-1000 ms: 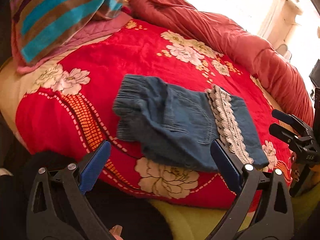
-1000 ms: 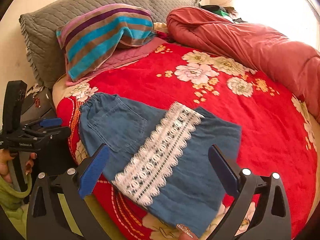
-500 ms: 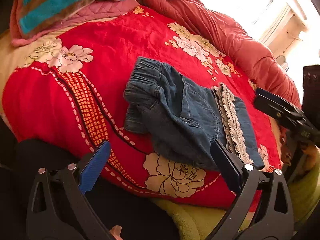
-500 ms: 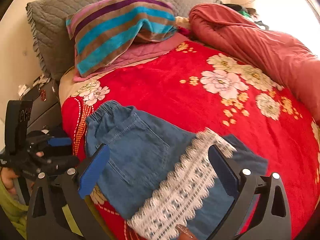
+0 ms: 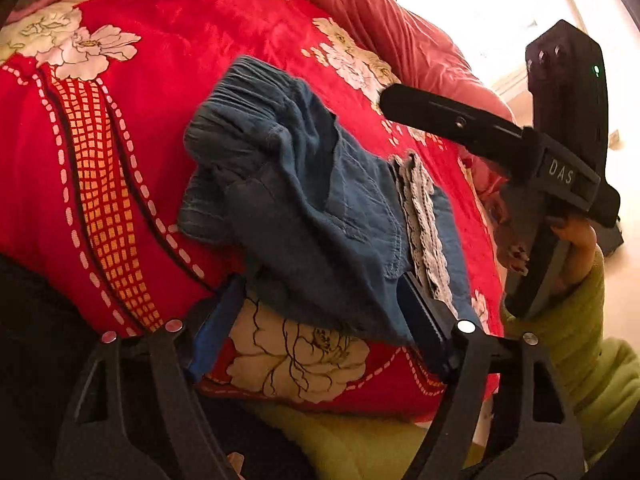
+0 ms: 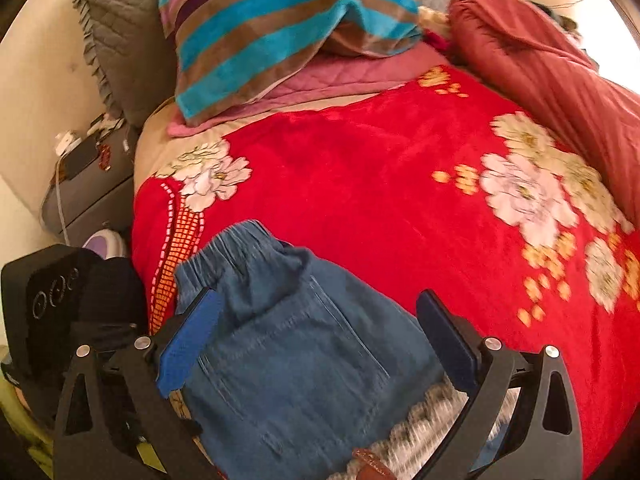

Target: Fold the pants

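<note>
The folded blue denim pants with a lace band (image 6: 296, 344) lie on the red floral plush blanket (image 6: 380, 184), near its front edge. Behind them, at the blanket's far left, the striped towel-covered pillow (image 6: 272, 28) leans on a grey quilted cushion (image 6: 120, 52). A rolled rust-red quilt (image 6: 552, 64) lies along the right side.

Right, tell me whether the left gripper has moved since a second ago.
Yes. The left gripper has closed in on the blue denim pants: their near edge now lies between its fingers, and the cream peony on the red floral blanket looms larger.
</note>
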A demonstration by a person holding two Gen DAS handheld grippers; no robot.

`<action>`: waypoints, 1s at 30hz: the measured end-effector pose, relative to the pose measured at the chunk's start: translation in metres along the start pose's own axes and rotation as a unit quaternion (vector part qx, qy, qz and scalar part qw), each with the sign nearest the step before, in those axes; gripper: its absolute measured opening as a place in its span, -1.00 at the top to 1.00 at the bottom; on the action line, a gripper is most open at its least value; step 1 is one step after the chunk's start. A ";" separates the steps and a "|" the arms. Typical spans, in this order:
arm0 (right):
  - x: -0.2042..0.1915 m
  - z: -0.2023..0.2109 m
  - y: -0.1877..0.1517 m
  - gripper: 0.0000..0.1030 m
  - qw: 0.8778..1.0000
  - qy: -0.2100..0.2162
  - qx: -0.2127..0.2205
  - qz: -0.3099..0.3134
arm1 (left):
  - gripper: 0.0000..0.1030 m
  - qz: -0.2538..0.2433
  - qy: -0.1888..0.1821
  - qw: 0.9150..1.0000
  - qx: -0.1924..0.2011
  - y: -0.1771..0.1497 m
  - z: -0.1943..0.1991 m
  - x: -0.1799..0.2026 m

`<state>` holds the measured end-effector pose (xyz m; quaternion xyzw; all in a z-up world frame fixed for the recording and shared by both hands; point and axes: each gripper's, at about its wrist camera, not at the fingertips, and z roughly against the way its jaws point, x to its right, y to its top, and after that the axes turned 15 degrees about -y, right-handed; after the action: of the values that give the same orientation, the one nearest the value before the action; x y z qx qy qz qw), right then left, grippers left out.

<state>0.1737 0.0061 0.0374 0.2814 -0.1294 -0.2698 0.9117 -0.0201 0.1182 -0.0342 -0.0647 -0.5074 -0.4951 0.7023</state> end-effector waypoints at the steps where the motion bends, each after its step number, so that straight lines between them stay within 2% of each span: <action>1: -0.002 -0.004 0.003 -0.91 1.000 0.006 -0.003 0.005 | -0.37 0.001 0.002 1.000 0.004 0.002 -0.001 -0.001; 10: -0.039 -0.055 0.030 -0.90 0.993 0.055 -0.047 0.090 | -0.38 -0.003 0.005 1.000 0.011 0.014 -0.008 -0.007; 14: -0.045 -0.077 0.033 -0.87 0.990 0.089 -0.071 0.089 | -0.38 -0.003 -0.001 1.000 0.014 0.017 -0.009 -0.010; 16: -0.046 -0.086 0.032 -0.76 0.987 0.111 -0.084 0.084 | -0.38 -0.006 -0.001 1.000 0.019 0.018 -0.008 -0.011; 18: -0.045 -0.090 0.030 -0.40 0.984 0.130 -0.091 0.078 | -0.38 -0.006 0.000 1.000 0.022 0.020 -0.011 -0.011; 20: -0.044 -0.089 0.027 -0.20 0.981 0.156 -0.092 0.070 | -0.37 -0.010 0.003 1.000 0.025 0.022 -0.014 -0.010; 23: -0.041 -0.078 0.023 0.08 0.982 0.157 -0.077 0.067 | -0.12 -0.018 0.010 0.999 0.027 0.027 -0.020 -0.006; 24: -0.038 -0.072 0.022 0.16 0.983 0.155 -0.071 0.063 | -0.11 -0.017 0.006 0.999 0.026 0.029 -0.022 -0.005; 26: -0.030 -0.061 0.021 0.20 0.985 0.155 -0.057 0.055 | -0.11 -0.018 -0.003 0.999 0.027 0.028 -0.020 -0.001; 30: -0.012 -0.032 0.014 0.22 0.986 0.160 -0.023 0.039 | -0.11 -0.057 -0.007 0.998 0.022 0.030 -0.025 0.027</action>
<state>0.1818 0.0369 0.0183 0.2949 0.0134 -0.1887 0.9366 0.0186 0.1017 -0.0125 -0.0235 -0.5261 -0.5223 0.6707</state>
